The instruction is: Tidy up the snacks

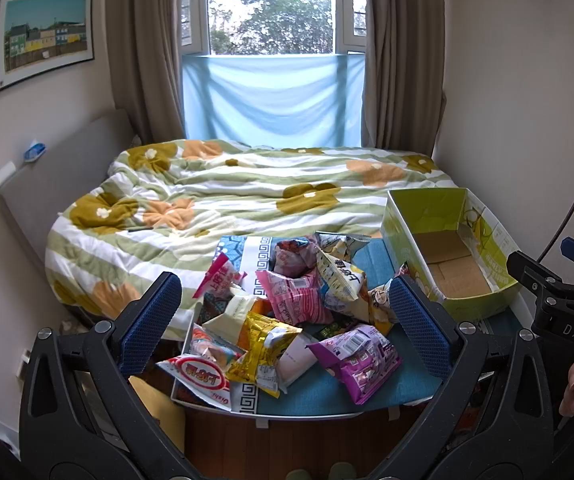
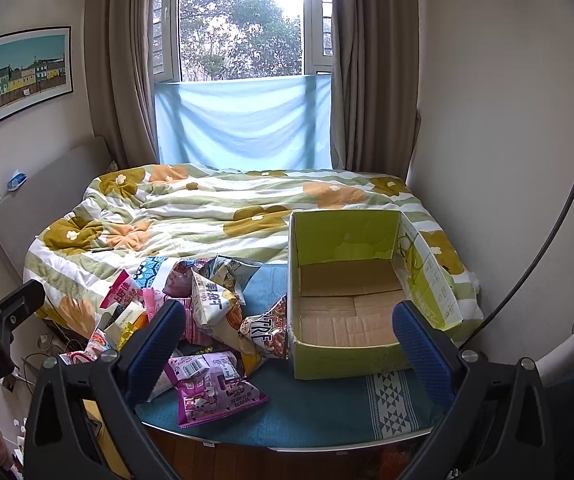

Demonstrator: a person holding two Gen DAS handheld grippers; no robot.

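Both claws gape wide and empty: left claw (image 1: 285, 316) above snack packets (image 1: 287, 312), right claw (image 2: 289, 338) near box (image 2: 347, 280).

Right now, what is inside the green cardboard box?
Nothing shows inside the green cardboard box: only its bare brown floor flaps. The near wall hides the front strip of the floor. The snack packets lie outside.

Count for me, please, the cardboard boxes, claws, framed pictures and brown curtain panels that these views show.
Cardboard box: 1
Claws, the left claw and the right claw: 2
Framed picture: 1
Brown curtain panels, one on each side of the window: 2
Total: 6
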